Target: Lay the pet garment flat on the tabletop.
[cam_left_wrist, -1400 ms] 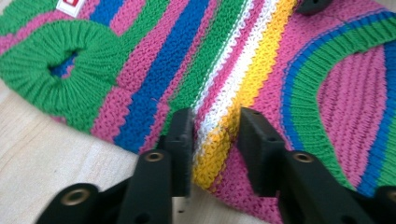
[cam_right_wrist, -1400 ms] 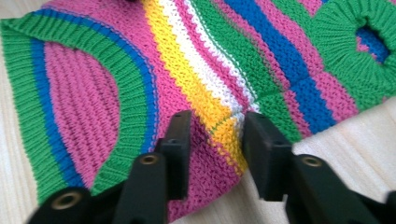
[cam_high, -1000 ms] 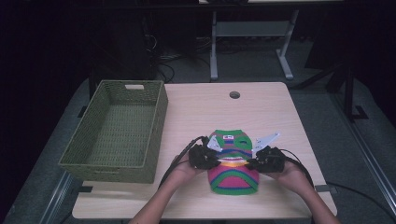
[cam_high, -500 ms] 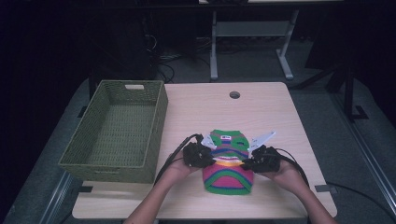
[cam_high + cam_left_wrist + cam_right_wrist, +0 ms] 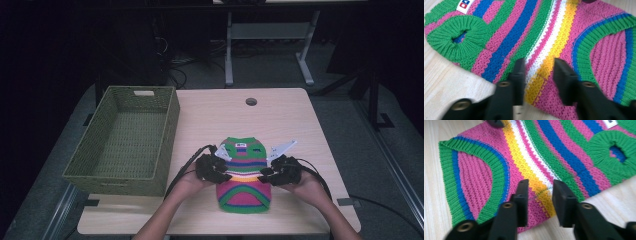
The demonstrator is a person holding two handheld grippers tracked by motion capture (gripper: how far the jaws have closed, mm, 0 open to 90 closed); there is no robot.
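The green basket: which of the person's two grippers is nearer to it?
Left. The left gripper sits at the striped knit garment's left edge, the side facing the green basket; the right gripper is at the garment's far edge.

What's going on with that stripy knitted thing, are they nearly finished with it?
Early days, I think. The knitted sweater lies flat and unfolded on the table. The left tool and right tool sit open over its opposite edges. The green basket holds nothing yet, if it's headed there.
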